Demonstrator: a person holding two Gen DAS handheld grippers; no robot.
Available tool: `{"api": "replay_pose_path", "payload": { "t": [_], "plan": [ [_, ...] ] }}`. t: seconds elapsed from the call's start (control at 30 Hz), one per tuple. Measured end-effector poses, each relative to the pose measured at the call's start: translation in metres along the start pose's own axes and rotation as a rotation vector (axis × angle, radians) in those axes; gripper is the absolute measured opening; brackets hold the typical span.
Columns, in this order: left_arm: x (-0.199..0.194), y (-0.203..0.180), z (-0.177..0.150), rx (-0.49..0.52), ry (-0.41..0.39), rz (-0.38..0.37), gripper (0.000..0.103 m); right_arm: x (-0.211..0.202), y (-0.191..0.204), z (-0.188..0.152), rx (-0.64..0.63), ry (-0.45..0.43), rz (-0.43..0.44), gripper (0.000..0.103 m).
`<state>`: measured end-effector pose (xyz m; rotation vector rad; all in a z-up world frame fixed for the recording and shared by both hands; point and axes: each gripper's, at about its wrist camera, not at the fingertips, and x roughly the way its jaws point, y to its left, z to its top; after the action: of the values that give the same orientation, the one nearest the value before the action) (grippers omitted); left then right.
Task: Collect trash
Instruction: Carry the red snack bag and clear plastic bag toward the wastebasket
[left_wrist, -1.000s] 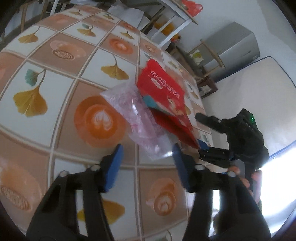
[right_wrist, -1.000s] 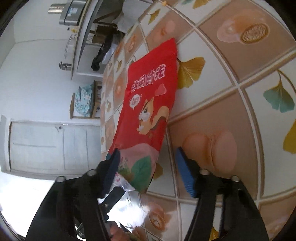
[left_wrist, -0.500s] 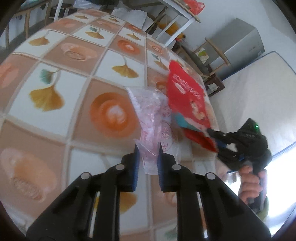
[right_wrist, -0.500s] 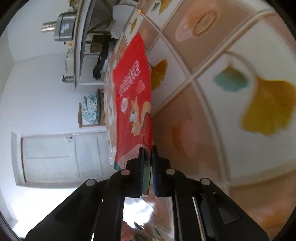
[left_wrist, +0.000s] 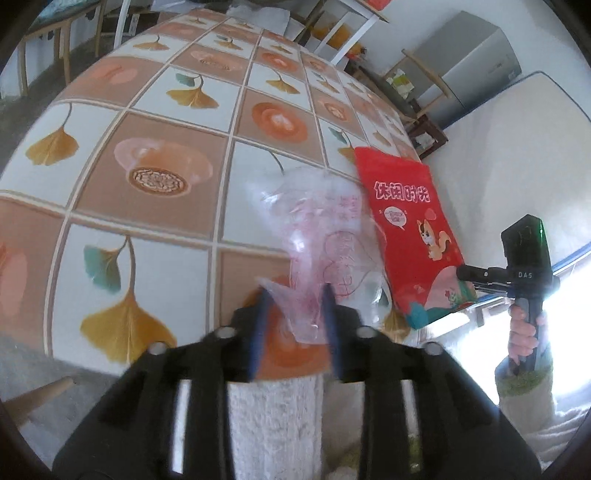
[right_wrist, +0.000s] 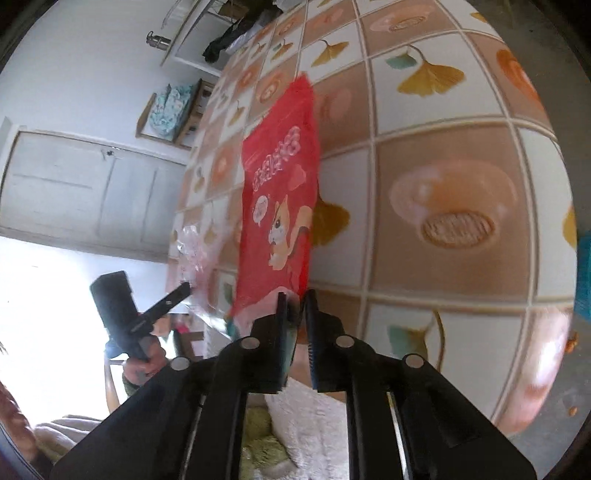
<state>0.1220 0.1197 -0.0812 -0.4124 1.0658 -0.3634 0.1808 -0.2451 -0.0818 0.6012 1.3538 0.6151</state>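
- The left gripper (left_wrist: 293, 325) has its blue fingers (left_wrist: 258, 332) parting, with the crumpled clear plastic bag printed in pink (left_wrist: 325, 236) between them. Its lower tip hangs in the gap; whether the pads press it I cannot tell.
- The right gripper (right_wrist: 295, 321) has its fingers opening slightly – the bottom edge of the flat red snack pouch with a squirrel picture (right_wrist: 280, 206) sits between them, the pouch rising toward 12 o'clock.
- Both pieces hang over the tile-patterned table (left_wrist: 147, 147), the pouch at 3 o'clock of the bag.

We get bright daylight, blown-out glare at the lower side, heavy fisheye warping at edges, motion blur on the bench (left_wrist: 155, 122).
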Motion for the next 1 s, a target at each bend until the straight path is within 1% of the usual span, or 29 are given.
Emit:
{"api": "replay_pose_path", "payload": {
  "t": [0.03, 0.07, 0.1, 0.2, 0.27, 0.43, 0.57, 0.6, 0.63, 0.67, 0.73, 0.8, 0.93, 1.0],
  "plan": [
    [-0.001, -0.002, -0.001, 0.011, -0.006, 0.012, 0.045, -0.001, -0.002, 0.000, 0.004, -0.009, 0.002, 0.033],
    [-0.002, -0.005, -0.001, 0.024, -0.013, 0.028, 0.049, 0.000, -0.002, 0.001, 0.013, -0.019, 0.006, 0.040],
    [-0.002, -0.008, 0.000, 0.032, -0.018, 0.037, 0.050, 0.000, -0.004, 0.001, 0.021, -0.032, 0.014, 0.046],
    [0.000, -0.011, 0.005, 0.044, -0.015, 0.045, 0.055, 0.004, -0.009, 0.003, 0.043, -0.040, 0.019, 0.049],
    [0.007, -0.014, 0.011, 0.048, 0.004, 0.070, 0.056, 0.007, -0.013, 0.005, 0.062, -0.044, 0.026, 0.049],
    [0.021, -0.027, 0.019, 0.093, 0.010, 0.132, 0.056, 0.020, -0.017, 0.011, 0.116, -0.053, 0.095, 0.049],
    [0.025, -0.038, 0.015, 0.154, -0.004, 0.201, 0.054, 0.033, -0.005, 0.018, 0.103, -0.045, 0.094, 0.049],
    [0.025, -0.040, 0.014, 0.164, -0.008, 0.210, 0.052, 0.036, -0.004, 0.019, 0.101, -0.040, 0.094, 0.049],
    [0.025, -0.042, 0.013, 0.176, -0.011, 0.218, 0.046, 0.039, -0.002, 0.020, 0.100, -0.034, 0.096, 0.049],
    [0.025, -0.043, 0.012, 0.180, -0.013, 0.222, 0.039, 0.039, -0.002, 0.018, 0.099, -0.028, 0.101, 0.049],
    [0.025, -0.043, 0.012, 0.166, -0.011, 0.198, 0.031, 0.045, 0.002, 0.020, 0.097, -0.014, 0.112, 0.045],
    [0.025, -0.042, 0.013, 0.152, -0.012, 0.183, 0.026, 0.047, 0.002, 0.020, 0.093, -0.013, 0.115, 0.044],
    [0.025, -0.042, 0.012, 0.152, -0.013, 0.167, 0.023, 0.050, 0.001, 0.020, 0.103, 0.001, 0.151, 0.041],
    [0.026, -0.045, 0.011, 0.164, -0.010, 0.156, 0.023, 0.052, 0.000, 0.019, 0.112, 0.014, 0.192, 0.040]
  ]
}}
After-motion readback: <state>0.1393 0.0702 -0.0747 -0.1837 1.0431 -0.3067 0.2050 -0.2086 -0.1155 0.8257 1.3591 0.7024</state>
